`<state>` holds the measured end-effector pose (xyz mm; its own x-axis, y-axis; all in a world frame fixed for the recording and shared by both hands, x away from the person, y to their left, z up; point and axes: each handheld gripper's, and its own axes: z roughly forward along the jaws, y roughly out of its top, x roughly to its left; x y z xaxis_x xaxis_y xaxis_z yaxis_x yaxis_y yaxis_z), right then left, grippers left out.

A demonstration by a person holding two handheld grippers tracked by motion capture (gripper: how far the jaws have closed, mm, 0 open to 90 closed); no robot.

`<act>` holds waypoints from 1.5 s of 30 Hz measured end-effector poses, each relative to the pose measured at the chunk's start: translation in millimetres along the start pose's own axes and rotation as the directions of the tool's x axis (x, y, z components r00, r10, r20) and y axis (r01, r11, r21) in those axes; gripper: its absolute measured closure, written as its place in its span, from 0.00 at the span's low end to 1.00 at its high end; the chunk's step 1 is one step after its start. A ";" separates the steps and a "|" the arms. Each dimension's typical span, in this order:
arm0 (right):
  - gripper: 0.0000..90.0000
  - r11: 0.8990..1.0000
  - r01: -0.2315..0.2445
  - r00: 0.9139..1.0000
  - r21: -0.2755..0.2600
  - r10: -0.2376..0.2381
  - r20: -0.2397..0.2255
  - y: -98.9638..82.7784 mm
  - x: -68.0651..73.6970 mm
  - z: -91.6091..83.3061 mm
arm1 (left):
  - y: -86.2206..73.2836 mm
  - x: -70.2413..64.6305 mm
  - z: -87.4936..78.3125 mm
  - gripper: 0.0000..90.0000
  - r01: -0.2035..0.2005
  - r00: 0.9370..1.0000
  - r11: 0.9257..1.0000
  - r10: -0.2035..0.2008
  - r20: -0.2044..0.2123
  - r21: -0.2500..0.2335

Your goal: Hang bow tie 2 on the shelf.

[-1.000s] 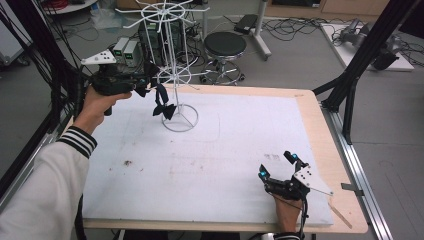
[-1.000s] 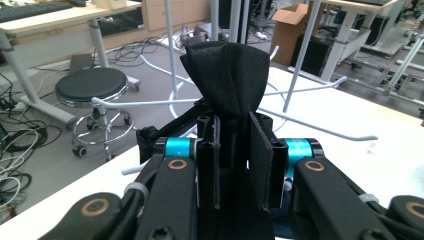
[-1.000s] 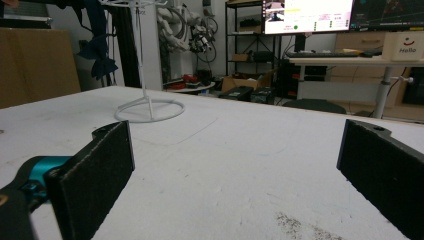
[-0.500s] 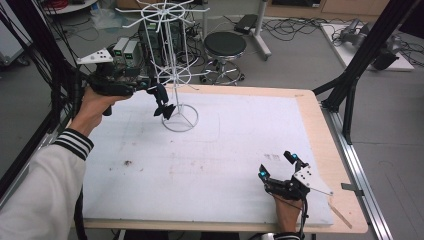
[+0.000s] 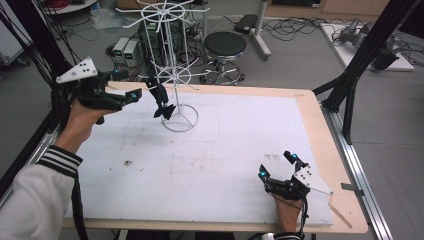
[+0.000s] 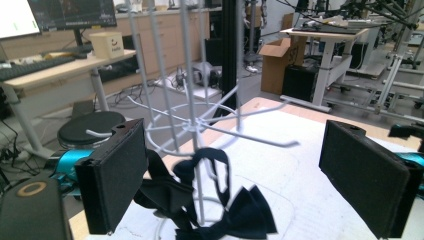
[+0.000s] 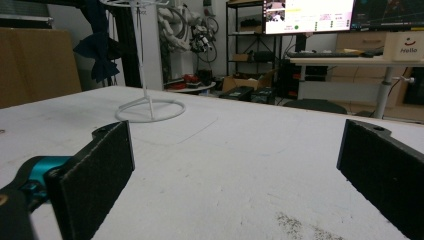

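Observation:
A white wire rack [image 5: 173, 80] stands on a ring base at the table's far left. A dark navy bow tie [image 5: 162, 102] hangs by its strap from one of the low hooks. My left gripper [image 5: 128, 85] is held above the table just left of the rack, open, with nothing between its jaws. In the left gripper view the bow tie [image 6: 235, 210] dangles beyond the open jaws, close to the rack's pole [image 6: 192, 125]. My right gripper [image 5: 276, 165] rests open at the front right of the white mat [image 5: 240, 135]. The rack base [image 7: 150, 110] and bow tie [image 7: 97, 47] lie far off.
Black frame posts [image 5: 350, 85] rise at the table's right and left edges. A round stool [image 5: 225, 45] and computer boxes [image 5: 125, 50] stand on the floor behind the table. A thin wooden stick [image 5: 342, 215] lies on the bare wooden edge near the right gripper.
My left gripper has drawn back a little to the left, away from the bow tie, which stays hanging on the rack. The right gripper has not moved.

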<state>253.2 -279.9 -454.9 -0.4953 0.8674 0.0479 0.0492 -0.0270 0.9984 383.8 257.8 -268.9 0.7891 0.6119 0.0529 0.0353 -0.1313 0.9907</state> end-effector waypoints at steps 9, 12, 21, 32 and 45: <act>0.01 1.000 0.004 1.000 -0.005 -0.004 0.003 0.0 -0.4 -0.2 | -65.0 -39.0 -26.5 0.14 -0.039 0.997 0.997 0.034 -0.068 -0.063; 0.01 1.000 0.005 1.000 -0.006 -0.005 0.002 0.0 -0.3 -0.1 | -85.7 -50.1 -32.9 0.14 -0.038 0.997 0.998 0.035 -0.069 -0.040; 0.01 1.000 0.005 1.000 -0.006 -0.005 0.004 -0.1 0.2 0.0 | -130.4 -72.5 -43.7 0.14 -0.005 0.996 1.000 0.004 -0.088 -0.009; 0.01 1.000 0.005 1.000 -0.006 -0.005 0.003 -0.1 0.2 0.1 | -168.7 -78.1 -56.3 0.14 0.048 0.984 0.996 -0.059 -0.166 -0.072; 0.01 1.000 0.005 1.000 -0.004 -0.005 0.005 -0.1 0.1 0.2 | -188.5 -77.4 -58.8 0.14 0.029 0.974 0.996 -0.046 -0.221 -0.081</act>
<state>253.3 -279.7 -454.9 -0.4912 0.8700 0.0425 0.0435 -0.0242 0.9988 280.1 281.0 -452.4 0.6313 0.7748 0.0335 0.0085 -0.0500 0.9987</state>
